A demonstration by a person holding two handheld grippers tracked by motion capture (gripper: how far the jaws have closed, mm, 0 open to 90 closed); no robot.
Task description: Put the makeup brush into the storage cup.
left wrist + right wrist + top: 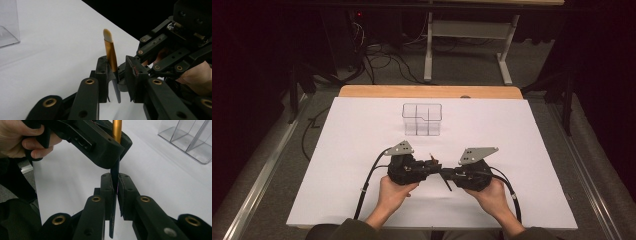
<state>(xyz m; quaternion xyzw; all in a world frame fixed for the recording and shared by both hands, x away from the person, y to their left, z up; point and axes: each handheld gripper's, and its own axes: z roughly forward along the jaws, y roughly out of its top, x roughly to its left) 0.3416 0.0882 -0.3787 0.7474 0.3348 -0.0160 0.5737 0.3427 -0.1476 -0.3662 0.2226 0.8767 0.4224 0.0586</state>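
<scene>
A makeup brush [110, 51] with a gold ferrule, pale tip and dark handle [114, 173] stands upright between both grippers. My right gripper [115, 175] is shut on the dark handle. My left gripper [116, 60] is open around the ferrule, which leans on one jaw, with a gap to the other. In the high view the two grippers meet tip to tip at the near middle of the white table: left gripper [430, 165], right gripper [445, 173], with the brush [447, 184] slanting between them.
A clear plastic organiser [422, 120] with several compartments stands at the table's middle rear, also seen as a clear organiser [190, 140] and organiser wall [8, 25]. White table sheet [512, 150] spreads on both sides. Cables trail back from each gripper toward the person's hands [492, 195].
</scene>
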